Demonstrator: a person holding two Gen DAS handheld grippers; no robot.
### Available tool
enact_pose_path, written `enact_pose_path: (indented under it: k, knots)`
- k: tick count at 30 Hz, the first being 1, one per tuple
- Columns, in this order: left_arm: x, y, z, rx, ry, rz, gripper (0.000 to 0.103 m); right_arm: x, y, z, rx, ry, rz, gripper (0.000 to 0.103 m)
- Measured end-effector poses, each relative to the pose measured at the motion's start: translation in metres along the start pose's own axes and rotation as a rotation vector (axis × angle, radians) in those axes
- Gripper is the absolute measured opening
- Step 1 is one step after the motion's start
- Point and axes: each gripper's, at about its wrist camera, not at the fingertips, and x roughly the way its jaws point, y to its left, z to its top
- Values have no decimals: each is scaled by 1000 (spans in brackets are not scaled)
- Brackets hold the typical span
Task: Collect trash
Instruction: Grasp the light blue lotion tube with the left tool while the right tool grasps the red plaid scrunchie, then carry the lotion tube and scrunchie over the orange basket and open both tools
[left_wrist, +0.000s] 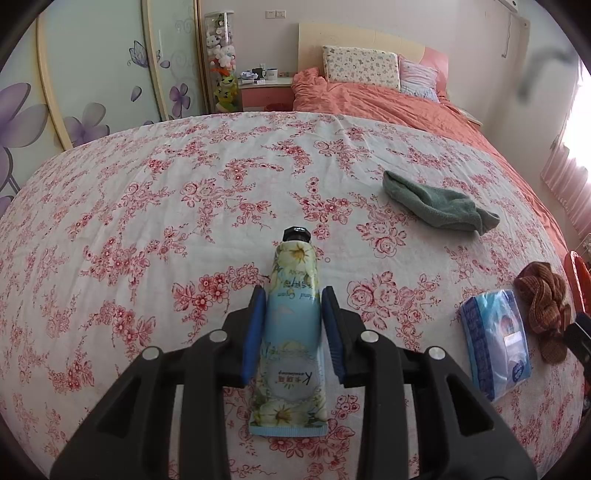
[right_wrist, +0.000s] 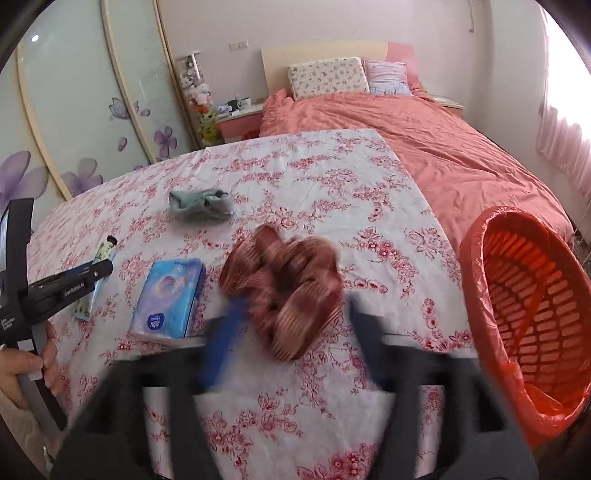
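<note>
— How far along is the tidying, would you say?

— Barely begun, I'd judge. The orange basket (right_wrist: 532, 321) with its red liner stands off the tabletop's right edge, and what I can see of its inside looks empty.

— And what's left on the flowered cloth (left_wrist: 147, 206)?

— Four things. The hand-cream tube (left_wrist: 291, 332) lies near the front edge, cap pointing away. A blue tissue pack (left_wrist: 495, 339) sits toward the front right, with a crumpled brown cloth (left_wrist: 543, 314) just beside it, closer to the right edge. A green cloth (left_wrist: 436, 206) lies farther back, well apart from the rest.

— What are the tools doing?

— The left gripper (left_wrist: 293, 295) has its blue pads either side of the tube, closed in against it, though the tube seems to rest on the cloth, not yet lifted. The right gripper (right_wrist: 291, 314) is blurred; its fingers stand wide apart around the near side of the brown cloth, gripping nothing.

— So everything remains?

— As far as I can see, yes: all four pieces have yet to reach the basket.
</note>
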Motion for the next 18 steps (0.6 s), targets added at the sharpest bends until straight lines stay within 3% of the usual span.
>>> enact_pose_path:
  k: [7,12,13,17,18]
  knots:
    - [0,-1,0,-1,0,-1,32,30,0,9,64,80,12,78]
    - [0,-1,0,0,0,0,33,38,10,15,50,82,-10,77]
    - [0,-1,0,0,0,-1,33,40,12,15,41,84,-15,73]
    - [0,-1,0,-1,0,-1,33,43,17,12,-2,76,-35,33]
    - [0,-1,0,-1,0,-1,33,42,16,11,-1,75,-27,29]
